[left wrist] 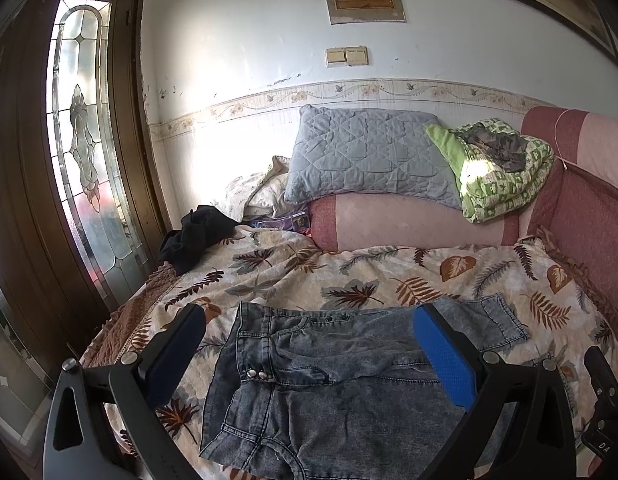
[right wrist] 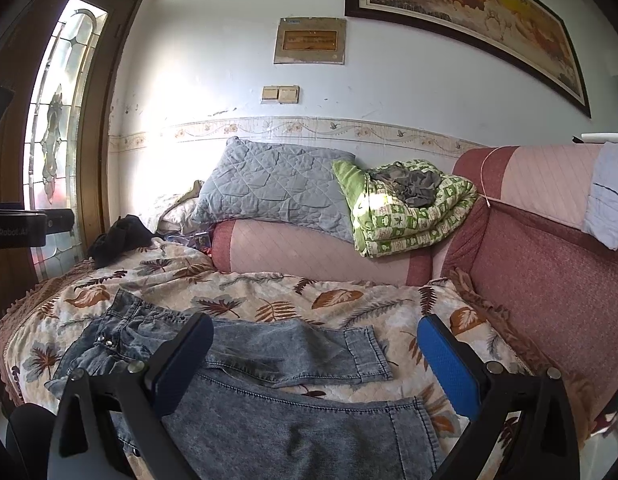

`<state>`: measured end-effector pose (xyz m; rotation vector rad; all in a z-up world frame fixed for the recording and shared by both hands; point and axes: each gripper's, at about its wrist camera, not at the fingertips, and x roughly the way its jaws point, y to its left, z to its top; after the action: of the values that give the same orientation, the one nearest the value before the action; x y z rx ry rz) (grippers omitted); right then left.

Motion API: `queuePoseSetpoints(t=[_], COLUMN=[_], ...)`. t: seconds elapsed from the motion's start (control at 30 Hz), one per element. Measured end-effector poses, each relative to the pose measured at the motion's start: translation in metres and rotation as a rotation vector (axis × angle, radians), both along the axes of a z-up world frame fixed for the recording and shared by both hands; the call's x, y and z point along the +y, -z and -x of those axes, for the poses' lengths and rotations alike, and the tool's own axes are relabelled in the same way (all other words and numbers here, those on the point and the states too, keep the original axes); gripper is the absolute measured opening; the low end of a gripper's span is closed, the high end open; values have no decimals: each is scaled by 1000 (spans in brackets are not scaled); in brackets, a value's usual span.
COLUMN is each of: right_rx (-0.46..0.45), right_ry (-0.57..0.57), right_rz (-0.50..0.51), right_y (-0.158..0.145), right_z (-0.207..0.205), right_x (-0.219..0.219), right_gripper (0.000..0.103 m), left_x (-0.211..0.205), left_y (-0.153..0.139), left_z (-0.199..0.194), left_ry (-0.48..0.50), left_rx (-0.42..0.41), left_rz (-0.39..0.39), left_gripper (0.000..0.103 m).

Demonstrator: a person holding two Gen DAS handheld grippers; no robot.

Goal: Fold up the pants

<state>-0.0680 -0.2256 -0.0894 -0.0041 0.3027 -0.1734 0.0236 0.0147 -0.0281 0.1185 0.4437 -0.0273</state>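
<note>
Grey-blue denim pants [left wrist: 329, 384] lie spread flat on the leaf-patterned bedspread [left wrist: 349, 272]. Their waistband with metal buttons is at the left and both legs run to the right. They also show in the right wrist view [right wrist: 277, 360]. My left gripper [left wrist: 309, 356] is open and empty, above the waist and upper legs. My right gripper [right wrist: 315, 364] is open and empty, above the two leg ends with their cuffs. Neither gripper touches the cloth.
A grey quilted pillow [left wrist: 369, 160] and a green folded blanket [left wrist: 501, 172] rest on a pink bolster [left wrist: 409, 224] at the back. A black garment [left wrist: 197, 232] lies at the far left. A red sofa back [right wrist: 549, 280] stands at the right, a wooden door [left wrist: 69, 140] at the left.
</note>
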Motion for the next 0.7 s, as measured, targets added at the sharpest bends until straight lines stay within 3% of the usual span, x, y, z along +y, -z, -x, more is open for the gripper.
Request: queuePoseSetpoints(t=[0.7], right_rx=[38], right_ry=[2], right_rz=[-10], right_y=[11], right_z=[-8], right_x=[-2], right_gripper=[103], left_x=[2], left_y=[14], left_z=[-10], left_ry=[0], left_rx=[38], left_rz=[0], left_gripper=[103])
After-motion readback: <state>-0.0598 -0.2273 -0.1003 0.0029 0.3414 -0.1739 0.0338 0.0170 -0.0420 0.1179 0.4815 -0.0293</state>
